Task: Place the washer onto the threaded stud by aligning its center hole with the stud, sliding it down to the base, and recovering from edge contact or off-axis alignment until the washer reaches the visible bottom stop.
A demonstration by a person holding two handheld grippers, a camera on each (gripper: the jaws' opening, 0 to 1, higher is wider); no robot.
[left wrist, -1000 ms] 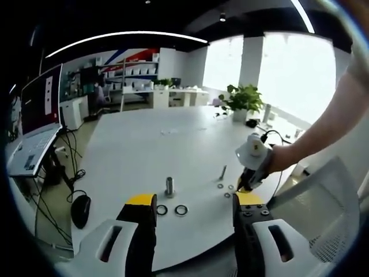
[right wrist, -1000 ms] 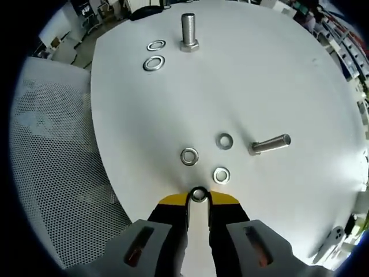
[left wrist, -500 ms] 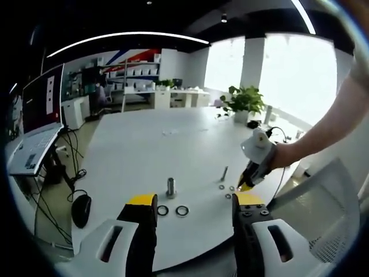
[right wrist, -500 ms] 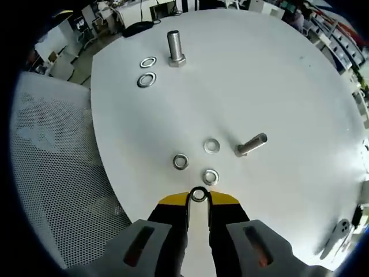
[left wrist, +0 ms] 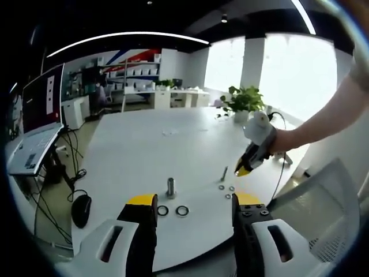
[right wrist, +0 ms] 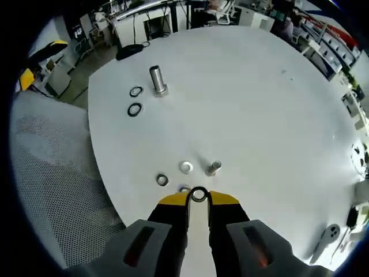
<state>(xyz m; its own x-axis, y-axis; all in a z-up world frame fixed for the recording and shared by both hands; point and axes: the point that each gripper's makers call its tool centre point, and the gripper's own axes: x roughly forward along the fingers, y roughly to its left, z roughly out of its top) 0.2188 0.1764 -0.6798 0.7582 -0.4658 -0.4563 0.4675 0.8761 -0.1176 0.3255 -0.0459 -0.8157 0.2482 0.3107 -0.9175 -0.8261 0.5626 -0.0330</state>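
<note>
In the left gripper view, the left gripper (left wrist: 195,208) has its two yellow-tipped jaws set wide apart with nothing between them, low over the near edge of the white table (left wrist: 144,150). Just beyond the gap between the jaws an upright threaded stud (left wrist: 170,187) stands on its head, and two dark washers (left wrist: 172,210) lie flat on the table between it and the jaw tips. Past the right jaw tip a second bolt (left wrist: 223,172) appears tilted or lying, too small to judge, with a few small washers beside it that blur together. The right gripper (left wrist: 242,169) hangs above them, held by a person's hand; whatever sits in its tips is too tiny to make out here. In the right gripper view, the right gripper's jaws are pinched on a washer (right wrist: 198,194) held at their tips. Just ahead of the tips lie loose washers (right wrist: 162,180), one partly hidden behind the left jaw, and the second bolt seen end-on. Far ahead and to the left stands the upright stud, two washers beside it.
</note>
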